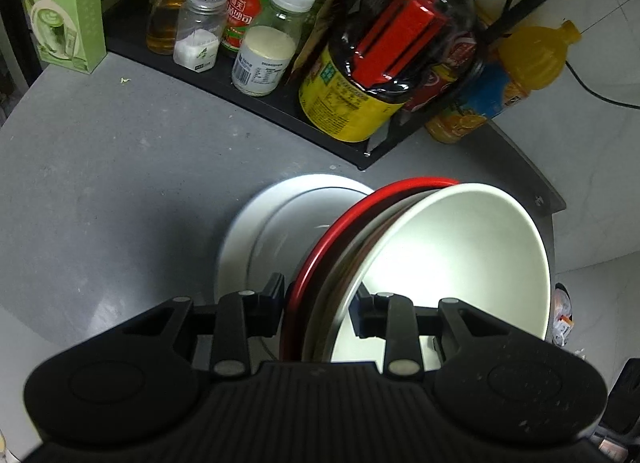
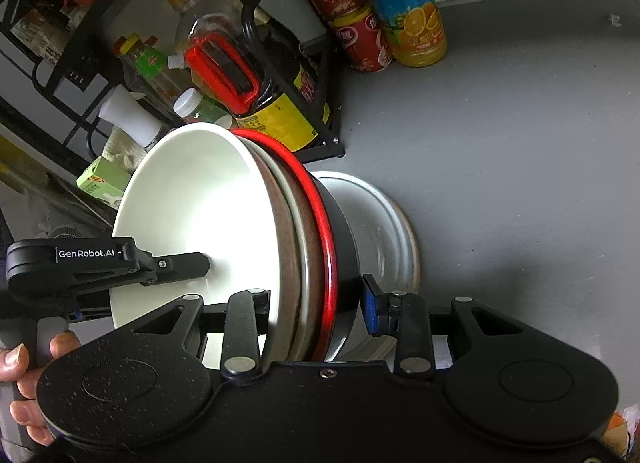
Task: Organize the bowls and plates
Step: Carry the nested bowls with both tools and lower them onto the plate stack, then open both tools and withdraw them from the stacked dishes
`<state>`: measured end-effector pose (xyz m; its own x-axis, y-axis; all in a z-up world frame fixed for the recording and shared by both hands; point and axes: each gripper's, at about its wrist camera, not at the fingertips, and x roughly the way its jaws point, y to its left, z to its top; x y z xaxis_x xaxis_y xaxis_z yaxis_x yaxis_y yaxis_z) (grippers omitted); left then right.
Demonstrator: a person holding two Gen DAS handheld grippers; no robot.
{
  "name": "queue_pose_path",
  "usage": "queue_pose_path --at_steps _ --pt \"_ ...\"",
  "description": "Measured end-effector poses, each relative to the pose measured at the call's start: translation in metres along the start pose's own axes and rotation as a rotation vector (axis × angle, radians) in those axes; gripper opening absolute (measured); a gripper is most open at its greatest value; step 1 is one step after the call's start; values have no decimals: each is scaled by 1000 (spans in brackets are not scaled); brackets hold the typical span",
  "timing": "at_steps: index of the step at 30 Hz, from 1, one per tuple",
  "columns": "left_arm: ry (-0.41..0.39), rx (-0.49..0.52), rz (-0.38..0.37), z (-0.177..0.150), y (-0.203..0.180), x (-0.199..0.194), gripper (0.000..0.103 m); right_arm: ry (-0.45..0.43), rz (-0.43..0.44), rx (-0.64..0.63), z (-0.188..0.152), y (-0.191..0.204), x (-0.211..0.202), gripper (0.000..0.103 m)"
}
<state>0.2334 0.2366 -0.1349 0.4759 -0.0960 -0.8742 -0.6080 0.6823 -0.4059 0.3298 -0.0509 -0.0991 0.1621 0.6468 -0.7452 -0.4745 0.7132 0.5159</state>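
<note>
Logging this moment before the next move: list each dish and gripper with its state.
white bowl: innermost of the nested stack, tilted on edge.
red-rimmed bowl: outermost of the stack, black outside.
white plate: flat on the counter.
left gripper: shut on the stack's rims.
right gripper: straddles the rims; grip unclear.

Condiment rack (image 1: 256,91) — orange-drink bottle (image 1: 520,75) (juice, perhaps) beside.

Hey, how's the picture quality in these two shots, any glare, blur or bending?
Left wrist view: strong glare washes out the inside of the white bowl, the plate below is motion-smeared, and the straight edge of the rack bows from the fisheye. Right wrist view: the same bowl is overexposed, the plate is blurred, and the counter edge curves; the corners are dim.
</note>
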Motion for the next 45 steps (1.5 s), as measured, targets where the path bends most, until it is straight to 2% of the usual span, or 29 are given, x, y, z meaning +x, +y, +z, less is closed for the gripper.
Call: queue_pose_path --at_steps 14,19,24,30,36,40,42,45 --pt "80 74 -12 20 7 35 31 -6 -37 147 -5 -9 26 33" --pt "118 64 -15 17 12 50 31 6 -66 180 -8 -16 34 33" --pt "72 69 -31 17 13 53 31 6 -74 199 -14 -18 43 35" --pt "70 59 -41 20 16 54 30 -2 -77 186 -12 -14 50 39" --pt "70 111 -22 18 13 57 31 -22 -80 202 -13 -14 47 41" --pt "63 175 -12 17 5 51 35 -78 -120 173 -11 -4 33 55" --pt "40 187 -19 19 1 44 40 -97 -144 173 -10 -1 26 56" --pt "8 205 -24 22 -6 30 52 -117 -171 187 -9 1 16 64"
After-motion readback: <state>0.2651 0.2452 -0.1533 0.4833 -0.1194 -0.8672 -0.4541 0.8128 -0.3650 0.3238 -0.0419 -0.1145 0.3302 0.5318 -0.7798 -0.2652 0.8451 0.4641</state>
